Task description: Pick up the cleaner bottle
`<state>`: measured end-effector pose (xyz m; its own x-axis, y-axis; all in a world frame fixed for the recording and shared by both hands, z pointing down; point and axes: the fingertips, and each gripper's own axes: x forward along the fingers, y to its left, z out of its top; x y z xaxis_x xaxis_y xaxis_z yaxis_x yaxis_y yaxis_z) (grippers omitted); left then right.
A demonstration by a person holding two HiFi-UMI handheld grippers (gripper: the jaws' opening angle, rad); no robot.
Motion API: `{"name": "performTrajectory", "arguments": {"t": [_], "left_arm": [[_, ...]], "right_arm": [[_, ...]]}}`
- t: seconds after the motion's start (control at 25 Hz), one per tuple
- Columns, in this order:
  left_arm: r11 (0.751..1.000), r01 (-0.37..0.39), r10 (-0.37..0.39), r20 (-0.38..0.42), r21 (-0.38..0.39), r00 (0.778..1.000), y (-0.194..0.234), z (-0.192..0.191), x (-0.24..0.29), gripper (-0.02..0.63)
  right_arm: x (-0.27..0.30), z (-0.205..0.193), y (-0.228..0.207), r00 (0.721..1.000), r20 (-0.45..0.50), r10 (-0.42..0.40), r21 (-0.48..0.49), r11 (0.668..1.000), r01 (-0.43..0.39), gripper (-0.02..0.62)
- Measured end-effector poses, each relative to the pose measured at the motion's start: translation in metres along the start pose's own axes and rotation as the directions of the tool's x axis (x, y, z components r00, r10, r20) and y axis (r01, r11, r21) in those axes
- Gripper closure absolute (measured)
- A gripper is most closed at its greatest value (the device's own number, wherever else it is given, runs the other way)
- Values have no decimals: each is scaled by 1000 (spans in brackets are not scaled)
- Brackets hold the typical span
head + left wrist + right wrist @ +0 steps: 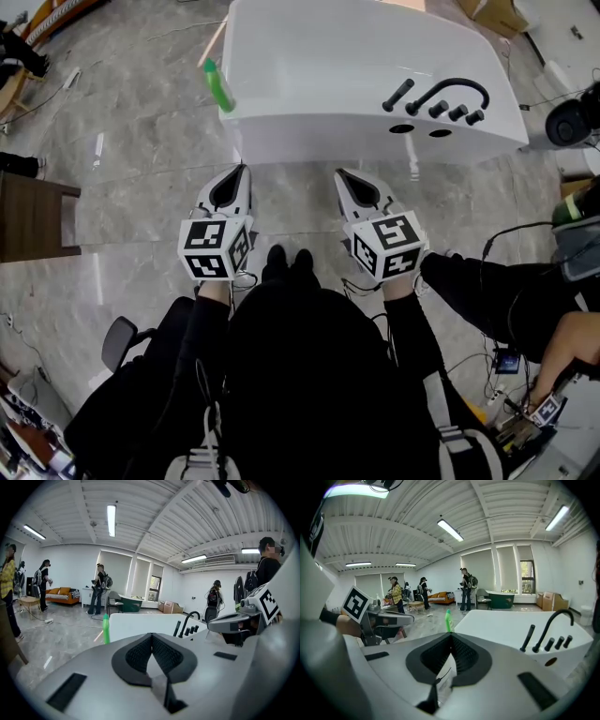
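Side by side, left claw [242,170] and right claw [340,174] shut, empty, tilted down

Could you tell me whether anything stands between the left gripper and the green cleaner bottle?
Nothing visible does. The cleaner bottle stands on the white tub's near left corner; the left gripper is short of the tub, with only open air between.
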<state>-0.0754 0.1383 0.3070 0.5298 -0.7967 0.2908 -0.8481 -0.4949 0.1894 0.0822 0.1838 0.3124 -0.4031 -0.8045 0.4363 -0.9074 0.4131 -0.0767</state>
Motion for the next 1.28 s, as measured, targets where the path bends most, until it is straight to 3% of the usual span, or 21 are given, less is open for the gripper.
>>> {"name": "performTrajectory", "arguments": {"t": [0.32, 0.56, 1.12, 1.28], "left_arm": [[999, -23, 23, 5, 42, 1000, 5, 15, 45, 598], [998, -51, 50, 29, 29, 998, 10, 26, 70, 598], [991, -130, 129, 33, 35, 991, 41, 36, 97, 594], [990, -138, 137, 16, 28, 990, 62, 36, 111, 537]], "right_arm": [[38, 21, -27, 999, 50, -1, -42, 999, 3, 594], [54, 40, -43, 996, 86, -27, -41, 999, 31, 594], [98, 68, -68, 996, 89, -21, -59, 998, 26, 594], [121, 70, -69, 998, 65, -15, -64, 998, 19, 594]]}}
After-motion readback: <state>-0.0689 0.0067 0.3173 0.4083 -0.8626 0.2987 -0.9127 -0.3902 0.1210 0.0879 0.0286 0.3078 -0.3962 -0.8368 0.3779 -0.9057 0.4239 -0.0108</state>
